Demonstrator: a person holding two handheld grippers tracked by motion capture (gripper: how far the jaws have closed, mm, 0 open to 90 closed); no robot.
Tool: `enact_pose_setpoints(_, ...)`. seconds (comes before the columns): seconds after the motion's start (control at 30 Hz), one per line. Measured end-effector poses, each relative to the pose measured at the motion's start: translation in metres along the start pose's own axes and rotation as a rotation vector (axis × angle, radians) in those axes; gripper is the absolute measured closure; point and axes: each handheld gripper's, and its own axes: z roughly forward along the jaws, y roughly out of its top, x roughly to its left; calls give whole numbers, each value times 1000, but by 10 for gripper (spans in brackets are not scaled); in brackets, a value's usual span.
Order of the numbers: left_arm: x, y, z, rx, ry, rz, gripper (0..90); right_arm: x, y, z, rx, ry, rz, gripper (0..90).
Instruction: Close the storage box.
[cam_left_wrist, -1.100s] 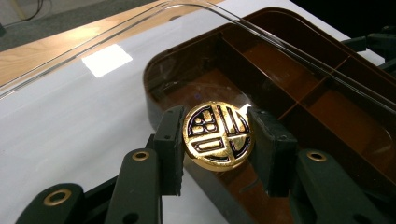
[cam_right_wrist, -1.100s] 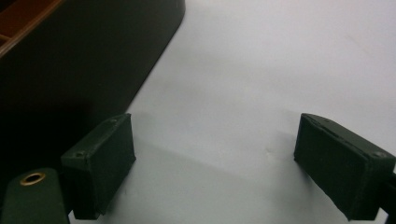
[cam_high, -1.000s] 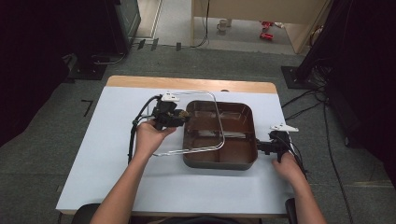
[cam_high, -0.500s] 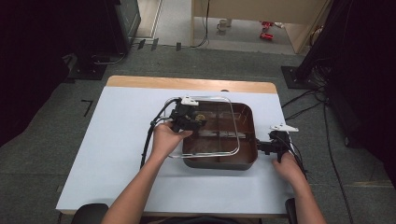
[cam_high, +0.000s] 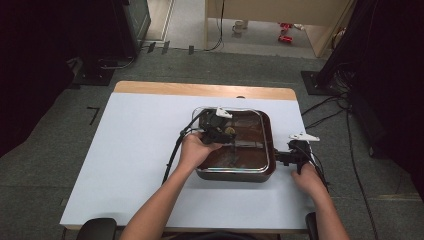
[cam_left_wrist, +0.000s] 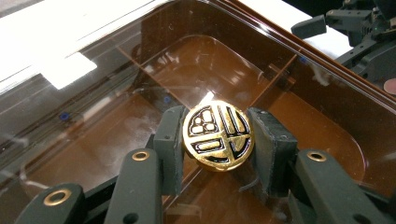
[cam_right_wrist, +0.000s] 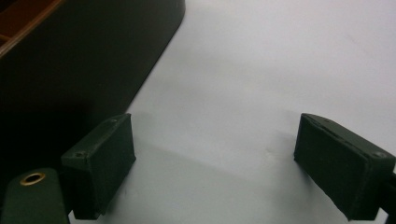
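1. The left gripper (cam_left_wrist: 218, 140) has its fingers (cam_left_wrist: 169, 144) clamped on the round gold knob (cam_left_wrist: 218, 136) of a clear glass lid (cam_high: 235, 137), one pad on each side of the knob.
2. In the high view the lid hangs over the brown divided tray (cam_high: 267, 150), which sits on the white counter (cam_high: 135, 150) toward its right side. The lid looks nearly lined up with the tray's rim, but whether its edge already touches cannot be told.
3. The right gripper (cam_right_wrist: 215, 163) rests on the counter just beside the tray's right wall, its fingers (cam_right_wrist: 100, 161) wide apart and holding nothing.
4. The likely step is seating the lid squarely on the tray.
5. Risk: the knob is smooth and round, so the lid could swivel or slip between the pads and drop onto the rim, chipping the glass.
6. Risk: if the lid comes down tilted or offset, one corner may catch the rim or an inner divider and leave it cocked.
7. Risk: a sideways push from the lid could slide the tray, since the right gripper is not bracing the wall firmly.
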Motion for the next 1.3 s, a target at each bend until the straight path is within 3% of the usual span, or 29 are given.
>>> enact_pose_setpoints(0.3, -11, 6, 18, 17, 7, 15, 593, 0, 0, 0, -1, 0, -1, 118)
enact_pose_setpoints(0.6, -10, 7, 18, 22, 0, -8, 592, 0, 0, 0, 1, 1, 1, 118)
enact_pose_setpoints(0.83, -10, 8, 14, -9, -19, -31, 594, 0, 0, 0, 0, 0, 2, 118)
enact_pose_setpoints(1.1, -8, 5, 18, 3, -28, -48, 593, 0, 0, 0, 1, 0, 1, 118)
enact_pose_setpoints(1.3, -8, 5, 18, -5, -27, -44, 593, 0, 0, 0, 2, 0, 2, 118)
